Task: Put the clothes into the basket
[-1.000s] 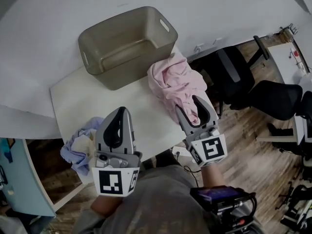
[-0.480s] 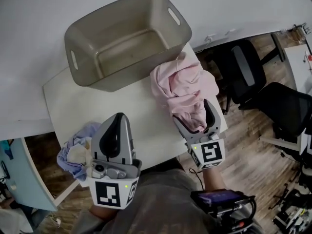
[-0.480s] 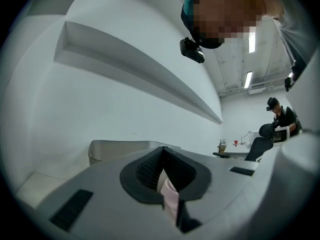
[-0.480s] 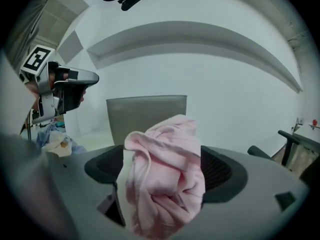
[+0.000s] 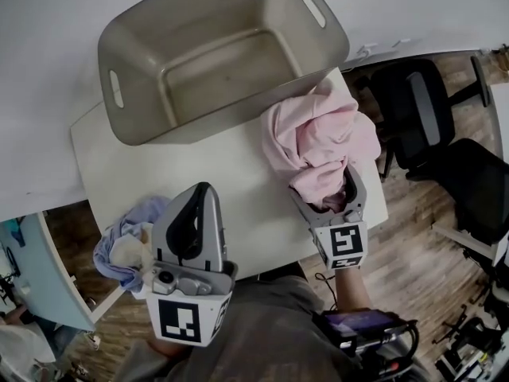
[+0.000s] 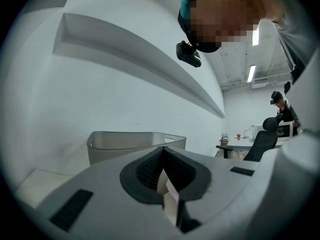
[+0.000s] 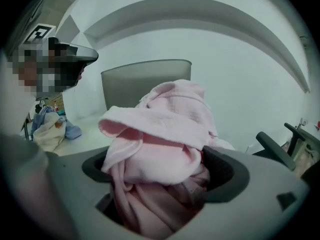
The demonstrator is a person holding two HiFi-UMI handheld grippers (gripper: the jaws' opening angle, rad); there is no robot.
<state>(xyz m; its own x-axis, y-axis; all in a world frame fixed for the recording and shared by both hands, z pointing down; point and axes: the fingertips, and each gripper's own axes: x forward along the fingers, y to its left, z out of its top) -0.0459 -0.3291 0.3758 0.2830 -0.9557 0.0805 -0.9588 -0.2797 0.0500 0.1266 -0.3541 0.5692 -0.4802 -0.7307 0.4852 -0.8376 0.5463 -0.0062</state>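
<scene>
Pink cloth point(image 5: 322, 138) sat bunched between the jaws of the right gripper point(image 5: 322, 183), just right of the middle of the frame. Those jaws had just been opening and stood wide around it. At the lower left, the left gripper point(image 5: 203, 191) had its jaws shut tight. A blue and cream bundle point(image 5: 119, 249) lay beside it at the edge of the white table point(image 5: 175, 165). Farther up, the grey basket point(image 5: 131, 130) stood just beside the pink cloth.
</scene>
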